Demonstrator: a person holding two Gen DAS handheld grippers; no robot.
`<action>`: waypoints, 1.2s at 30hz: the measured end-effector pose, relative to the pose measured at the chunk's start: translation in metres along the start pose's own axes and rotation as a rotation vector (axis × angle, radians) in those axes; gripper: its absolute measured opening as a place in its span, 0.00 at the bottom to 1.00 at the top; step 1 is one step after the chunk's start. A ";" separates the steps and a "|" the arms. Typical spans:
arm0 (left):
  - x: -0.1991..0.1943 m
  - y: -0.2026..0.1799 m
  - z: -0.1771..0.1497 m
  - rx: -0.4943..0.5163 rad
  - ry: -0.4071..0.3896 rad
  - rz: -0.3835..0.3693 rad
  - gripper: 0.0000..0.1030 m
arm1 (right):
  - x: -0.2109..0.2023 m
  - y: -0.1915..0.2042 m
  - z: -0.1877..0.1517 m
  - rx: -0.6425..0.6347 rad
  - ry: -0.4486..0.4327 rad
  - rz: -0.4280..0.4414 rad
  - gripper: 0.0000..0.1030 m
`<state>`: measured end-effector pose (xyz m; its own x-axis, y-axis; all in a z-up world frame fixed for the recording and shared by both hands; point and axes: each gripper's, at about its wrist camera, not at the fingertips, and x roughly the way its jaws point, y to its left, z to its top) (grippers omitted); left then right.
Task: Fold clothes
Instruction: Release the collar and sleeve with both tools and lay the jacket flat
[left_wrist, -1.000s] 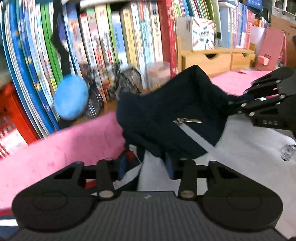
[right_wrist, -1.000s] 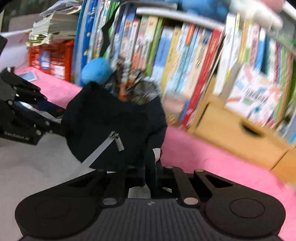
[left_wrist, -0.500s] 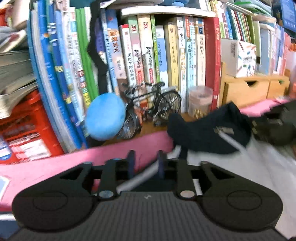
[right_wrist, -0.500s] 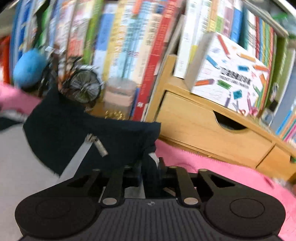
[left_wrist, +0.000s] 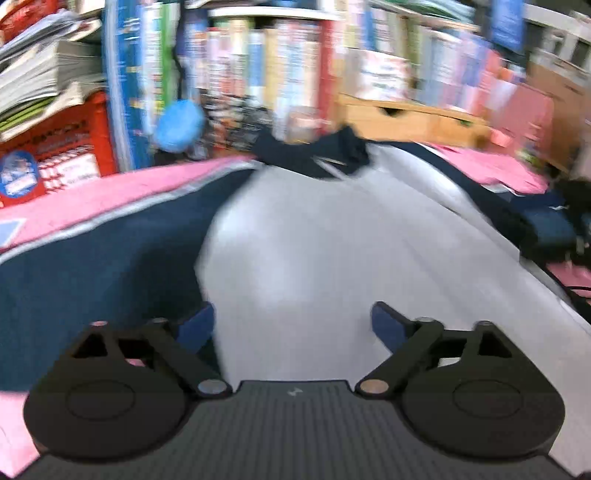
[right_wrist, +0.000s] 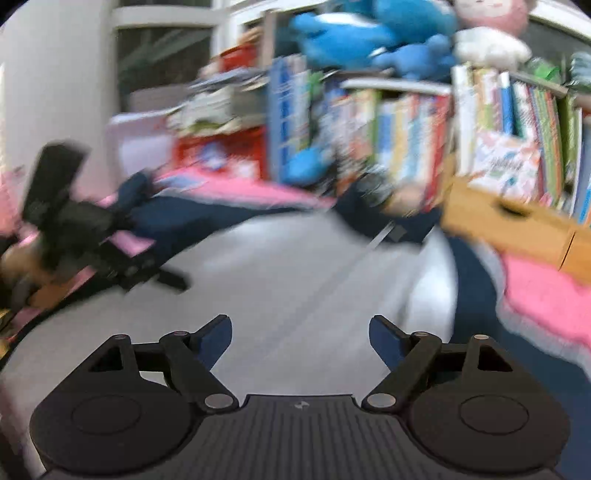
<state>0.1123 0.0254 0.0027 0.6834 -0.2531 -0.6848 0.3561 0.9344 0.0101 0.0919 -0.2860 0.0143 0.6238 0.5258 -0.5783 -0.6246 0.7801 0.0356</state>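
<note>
Half a second ago both grippers were clamped on the dark collar at the far end of the garment; now both have let go and pulled back toward the near side, and the collar lies flat against the pink cloth.

At the far left, the red plastic crate (left_wrist: 55, 155) carries a white label and a round blue sticker, both too blurred to read. The left gripper (left_wrist: 291, 325) hovers with its fingers spread wide and nothing between them, over the seam where the navy sleeve (left_wrist: 92, 251) meets the pale body. The grey-and-navy zip jacket (left_wrist: 314, 240) is spread front-up on the pink fleece cover (left_wrist: 110, 188), its navy collar (left_wrist: 314, 155) and zipper pull at the far end beside the row of upright books (left_wrist: 266, 74). Their spines are smeared by motion and unreadable. To the right, the wooden drawer box (right_wrist: 517, 225) sits on the pink cover. The right gripper (right_wrist: 299, 339) is likewise wide and empty above the jacket's body.

The jacket looks laid out and smoothed, so the spreading step seems finished and the folding proper lies ahead. The next move likely calls for a pinch on a sleeve or side edge, bringing it over the body without dragging the rest askew.
</note>
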 end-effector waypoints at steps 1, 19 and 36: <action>-0.003 -0.011 -0.010 0.061 0.022 0.035 1.00 | -0.009 0.007 -0.014 -0.007 0.026 -0.010 0.83; -0.069 -0.044 -0.048 -0.096 0.003 0.187 1.00 | -0.109 0.062 -0.075 0.206 -0.157 -0.188 0.94; -0.080 -0.045 -0.104 -0.144 0.010 0.170 1.00 | -0.106 0.042 -0.076 0.269 -0.126 -0.436 1.00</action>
<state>-0.0246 0.0300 -0.0194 0.7191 -0.0874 -0.6894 0.1412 0.9897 0.0218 -0.0366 -0.3347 0.0154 0.8607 0.1564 -0.4845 -0.1617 0.9863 0.0312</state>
